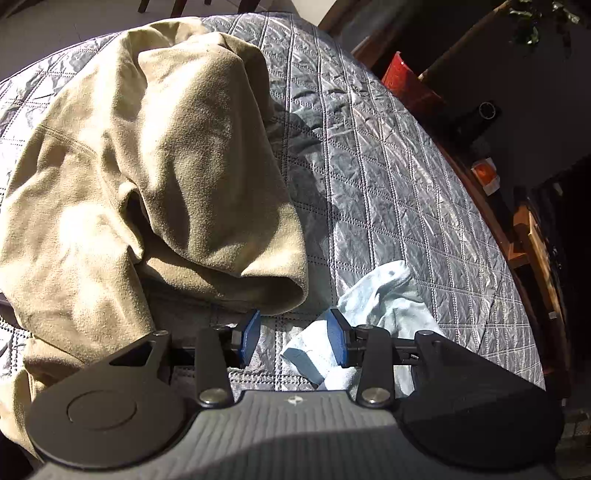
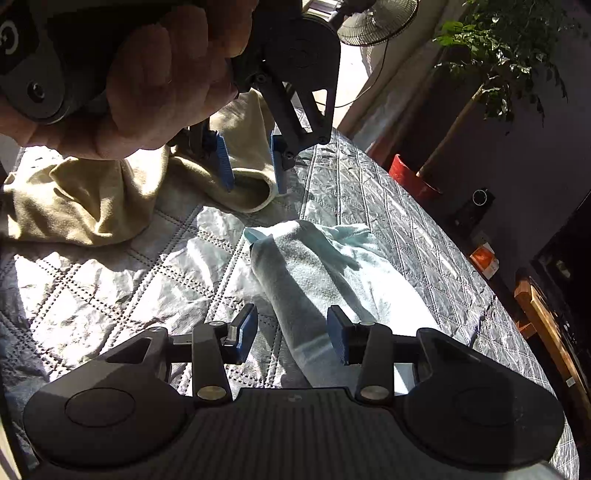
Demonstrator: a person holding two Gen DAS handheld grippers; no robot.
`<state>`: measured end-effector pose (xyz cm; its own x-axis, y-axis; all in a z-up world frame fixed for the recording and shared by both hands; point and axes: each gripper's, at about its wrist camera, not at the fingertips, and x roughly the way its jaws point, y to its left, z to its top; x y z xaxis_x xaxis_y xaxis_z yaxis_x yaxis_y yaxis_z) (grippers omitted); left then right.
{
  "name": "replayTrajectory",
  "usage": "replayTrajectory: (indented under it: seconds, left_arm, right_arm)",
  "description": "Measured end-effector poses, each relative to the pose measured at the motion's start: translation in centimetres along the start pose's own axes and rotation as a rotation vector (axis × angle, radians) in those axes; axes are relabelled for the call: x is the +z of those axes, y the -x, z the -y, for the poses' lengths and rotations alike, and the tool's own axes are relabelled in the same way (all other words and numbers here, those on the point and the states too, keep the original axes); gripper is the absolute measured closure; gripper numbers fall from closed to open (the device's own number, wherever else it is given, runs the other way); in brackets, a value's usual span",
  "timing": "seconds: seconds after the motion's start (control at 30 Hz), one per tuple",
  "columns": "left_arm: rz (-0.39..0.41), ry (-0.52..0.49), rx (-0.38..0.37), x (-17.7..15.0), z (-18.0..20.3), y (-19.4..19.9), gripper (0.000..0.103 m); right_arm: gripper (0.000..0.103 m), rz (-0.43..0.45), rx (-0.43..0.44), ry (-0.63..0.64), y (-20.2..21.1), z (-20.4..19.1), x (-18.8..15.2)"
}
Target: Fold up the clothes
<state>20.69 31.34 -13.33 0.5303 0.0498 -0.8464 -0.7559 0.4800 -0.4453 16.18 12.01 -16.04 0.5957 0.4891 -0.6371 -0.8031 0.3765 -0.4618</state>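
- A grey quilted cover [image 1: 388,177] with stitched diamond squares spreads over the whole surface, crinkled and lit by hard sunlight; what lies under it cannot be told.
- A large tan fleece garment [image 1: 155,177] lies bunched on the left part of the cover. One sleeve-like tube runs toward the left wrist camera and ends in an open cuff [image 1: 277,284].
- A light blue towel [image 2: 314,273] lies crumpled on the cover, to the right of the tan garment and apart from it, with a rolled fold along its left side.
- The left gripper [image 1: 293,338] hovers low over the cover with its blue pads spread and nothing between them. The cuff sits just ahead of its left pad, and the towel's near corner lies under and beside its right pad. From the right wrist view, this gripper [image 2: 253,166] is held in a person's hand [image 2: 155,85], its fingers straddling the cuff without closing on it.
- The right gripper [image 2: 291,338] is spread wide and empty. The towel's rolled fold runs toward the gap between its pads, nearer the right pad.
- Beyond the cover's far edge stand a red pot [image 2: 410,177] with a leafy plant [image 2: 498,55], and a fan [image 2: 376,22].
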Motion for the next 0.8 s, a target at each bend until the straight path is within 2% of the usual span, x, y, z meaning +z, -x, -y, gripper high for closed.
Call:
replayTrajectory:
  seconds: [0.1,0.17,0.2,0.23,0.27,0.3,0.33,0.67,0.73,0.8]
  left_arm:
    - [-0.042,0.012,-0.01,0.0,-0.4,-0.3,0.068]
    - [-0.059,0.018,-0.022,-0.1,-0.4,-0.4,0.068]
    - [-0.066,0.022,-0.029,-0.2,-0.4,-0.5,0.067]
    - [-0.073,0.025,-0.036,-0.3,-0.4,-0.5,0.066]
    - [-0.08,0.029,-0.043,-0.4,-0.4,-0.5,0.065]
    - [-0.088,0.032,-0.05,-0.5,-0.3,-0.6,0.064]
    - [-0.095,0.036,-0.057,-0.5,-0.3,-0.6,0.064]
    - [-0.161,0.076,-0.13,-1.4,-0.2,-0.9,0.061]
    - [-0.157,0.105,-0.157,-1.5,-0.2,-0.7,0.061]
    - [-0.169,0.09,-0.183,-1.6,0.2,-0.8,0.058]
  right_arm:
    - [0.054,-0.021,-0.024,0.064,-1.7,-0.5,0.4]
    - [0.049,-0.013,-0.049,0.107,-2.3,-0.7,0.6]
    - [0.043,-0.008,-0.062,0.129,-2.6,-0.9,0.6]
    - [0.043,-0.004,-0.07,0.156,-2.8,-1.0,0.7]
    - [0.05,-0.009,-0.055,0.149,-3.0,-0.8,0.8]
    - [0.083,-0.017,-0.034,0.134,-3.2,-0.6,0.9]
    - [0.096,-0.017,-0.031,0.121,-3.2,-0.4,0.9]
    - [0.096,0.0,-0.017,-0.046,-1.7,2.1,1.1]
    - [0.096,0.035,0.019,-0.083,-1.1,2.8,1.1]
    - [0.096,0.052,0.066,-0.133,-0.8,4.0,0.7]
